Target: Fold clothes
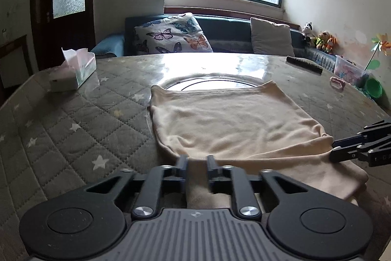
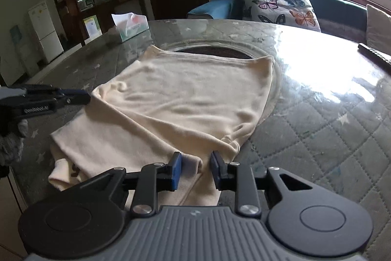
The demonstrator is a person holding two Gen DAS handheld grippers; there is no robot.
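Observation:
A cream garment point(image 1: 234, 124) lies spread flat on the quilted table top, its hem toward the window; it also shows in the right wrist view point(image 2: 176, 104). My left gripper point(image 1: 197, 160) sits at the garment's near left edge with the jaws apart and cloth between them. It shows from the side in the right wrist view point(image 2: 85, 96). My right gripper point(image 2: 195, 163) sits at the near right edge, jaws apart, with a fold of cloth between them. It enters the left wrist view from the right point(image 1: 333, 149).
A tissue box point(image 1: 73, 72) stands at the far left of the table point(image 1: 73, 129). A dark remote point(image 1: 304, 64) and a pink object point(image 1: 337, 83) lie far right. A round inset point(image 1: 210, 82) sits mid-table. A sofa with cushions point(image 1: 173, 33) stands behind.

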